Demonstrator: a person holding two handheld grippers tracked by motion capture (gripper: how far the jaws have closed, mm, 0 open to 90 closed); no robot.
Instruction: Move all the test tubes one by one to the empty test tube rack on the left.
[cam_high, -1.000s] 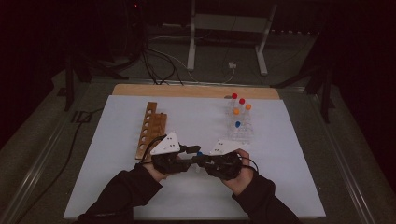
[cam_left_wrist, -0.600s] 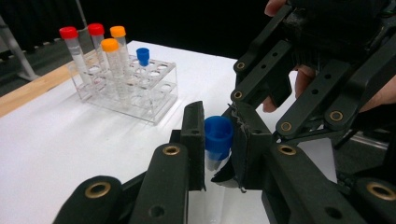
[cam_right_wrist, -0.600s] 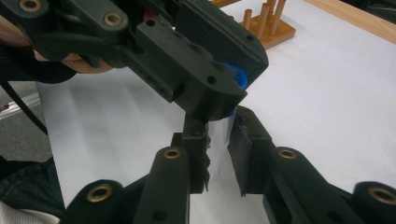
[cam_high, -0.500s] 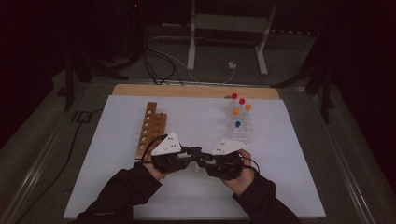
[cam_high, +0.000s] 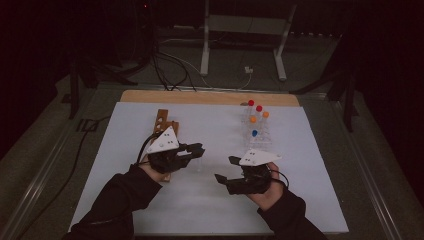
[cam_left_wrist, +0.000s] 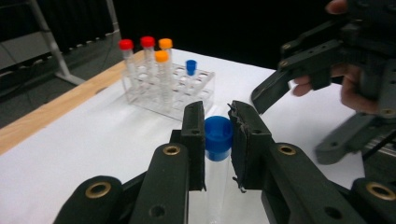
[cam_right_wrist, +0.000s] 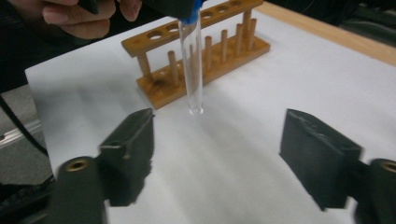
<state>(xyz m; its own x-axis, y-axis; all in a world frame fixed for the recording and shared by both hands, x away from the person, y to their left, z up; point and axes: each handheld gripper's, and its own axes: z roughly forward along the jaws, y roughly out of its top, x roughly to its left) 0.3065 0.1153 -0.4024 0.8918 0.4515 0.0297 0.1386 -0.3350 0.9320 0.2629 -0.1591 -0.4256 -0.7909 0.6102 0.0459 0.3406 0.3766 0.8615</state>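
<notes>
The test tube (cam_left_wrist: 215, 154), clear with a blue cap (cam_left_wrist: 218, 132), is clamped just under the cap between the jaws of the left gripper (cam_left_wrist: 217, 140). In the right gripper view the tube (cam_right_wrist: 192, 65) hangs close to upright, cap at the top and rounded bottom end clear of the white table surface (cam_right_wrist: 261, 140).

The right gripper (cam_high: 227, 170) is apart from the tube. Its jaws have just been opening and now stand wide, with nothing between them (the tube hangs beyond their tips, toward the left hand).

The relation that governs the coming move is judged to be the one between the tube's long axis and the holes of the wooden rack (cam_right_wrist: 201, 60). The axis is nearly vertical, which matches the upright holes. In the high view the wooden rack (cam_high: 162, 120) lies directly beside and partly under the left gripper (cam_high: 192, 151), while the clear plastic rack (cam_high: 257, 132), holding tubes with red, orange and blue caps, stands on the far side of the right gripper.

The left hand (cam_high: 155, 170) is therefore the nearer one to the wooden rack and already carries the tube. A short carry toward that rack, followed by a straight descent along the tube's axis, is judged sufficient. Any tilt is to be corrected before the bottom end meets a hole.
</notes>
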